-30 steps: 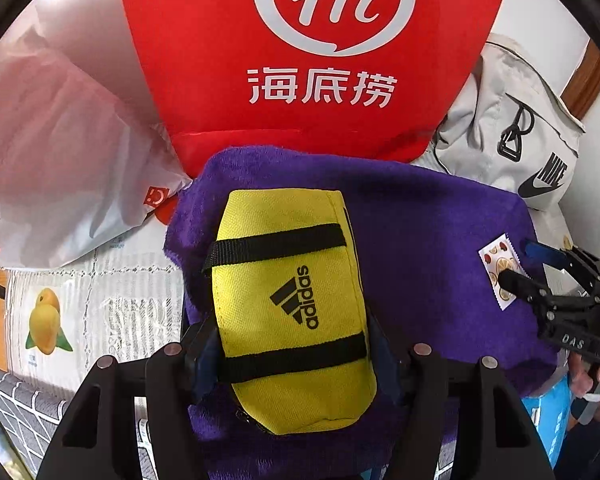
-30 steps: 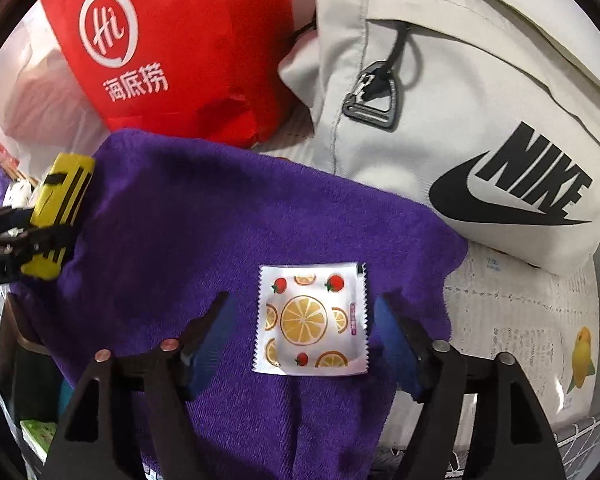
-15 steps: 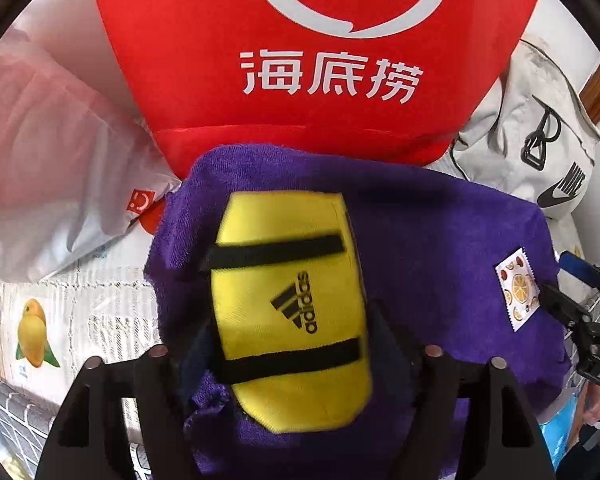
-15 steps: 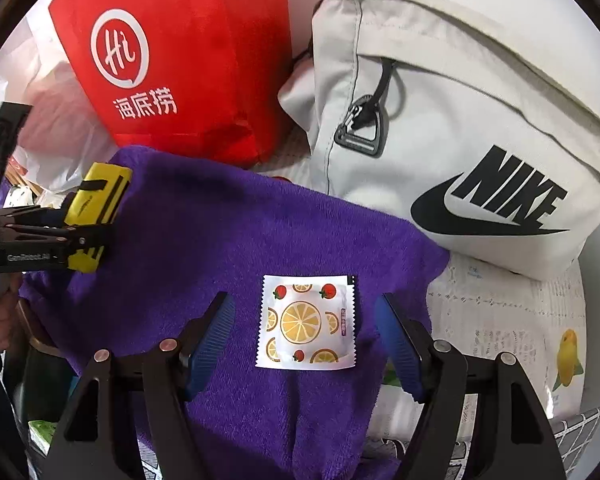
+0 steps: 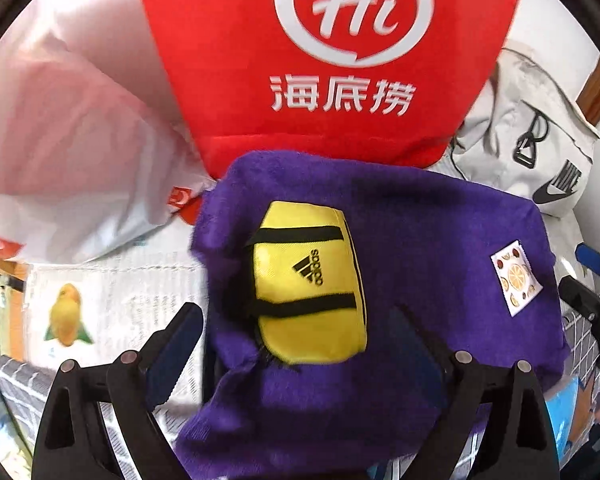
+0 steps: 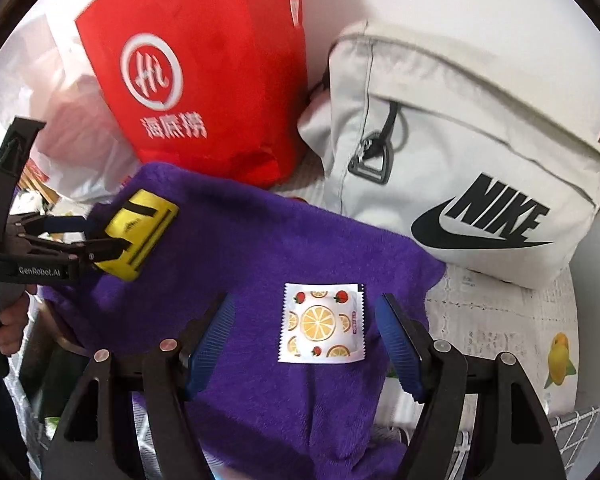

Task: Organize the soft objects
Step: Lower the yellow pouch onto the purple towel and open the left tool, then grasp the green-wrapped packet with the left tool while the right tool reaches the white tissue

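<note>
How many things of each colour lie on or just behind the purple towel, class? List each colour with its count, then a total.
Red: 1, bag
Yellow: 1, pouch
Grey: 1, backpack
White with fruit print: 1, packet
Purple: 1, towel itself
Total: 5

The left gripper (image 5: pixel 300 344), its jaws just opened wide, stands clear of the yellow Adidas pouch (image 5: pixel 310 284), which lies on the purple towel (image 5: pixel 420 240) between the blue pads (image 5: pixel 176 352). A fruit-printed sachet (image 5: pixel 516 278) lies near the towel's right edge, close to the right gripper (image 5: pixel 592 280). Behind stand a red Haidilao bag (image 5: pixel 332 60), a grey Nike backpack (image 5: pixel 540 152) and a white plastic bag (image 5: pixel 72 152).
</note>
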Action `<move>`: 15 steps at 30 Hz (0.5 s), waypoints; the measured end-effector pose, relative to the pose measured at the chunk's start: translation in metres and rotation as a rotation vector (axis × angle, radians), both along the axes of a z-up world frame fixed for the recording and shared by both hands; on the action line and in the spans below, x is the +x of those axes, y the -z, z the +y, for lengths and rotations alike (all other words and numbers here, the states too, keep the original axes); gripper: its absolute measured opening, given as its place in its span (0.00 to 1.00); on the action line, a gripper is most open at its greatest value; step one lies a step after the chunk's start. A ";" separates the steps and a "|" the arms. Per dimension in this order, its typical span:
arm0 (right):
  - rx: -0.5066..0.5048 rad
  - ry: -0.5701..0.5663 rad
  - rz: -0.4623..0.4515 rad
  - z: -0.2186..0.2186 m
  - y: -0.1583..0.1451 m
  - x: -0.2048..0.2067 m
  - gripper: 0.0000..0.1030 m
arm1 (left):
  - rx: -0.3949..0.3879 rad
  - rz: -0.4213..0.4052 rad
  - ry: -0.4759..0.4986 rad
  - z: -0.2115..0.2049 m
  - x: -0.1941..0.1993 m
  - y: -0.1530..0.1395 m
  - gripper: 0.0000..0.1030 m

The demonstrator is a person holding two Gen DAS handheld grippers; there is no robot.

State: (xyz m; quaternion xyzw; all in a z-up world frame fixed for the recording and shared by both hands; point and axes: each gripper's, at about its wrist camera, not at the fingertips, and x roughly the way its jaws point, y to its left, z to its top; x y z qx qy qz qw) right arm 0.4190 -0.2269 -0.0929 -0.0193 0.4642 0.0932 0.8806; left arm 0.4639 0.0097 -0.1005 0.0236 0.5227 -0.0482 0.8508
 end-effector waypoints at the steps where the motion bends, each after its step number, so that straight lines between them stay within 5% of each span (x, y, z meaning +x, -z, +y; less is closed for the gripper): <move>1: 0.006 0.004 -0.003 -0.001 -0.004 -0.003 0.71 | 0.002 -0.006 0.000 0.001 -0.005 -0.004 0.91; 15: 0.063 0.009 -0.045 0.013 -0.053 -0.121 0.71 | 0.058 -0.139 0.084 -0.004 -0.134 -0.056 0.91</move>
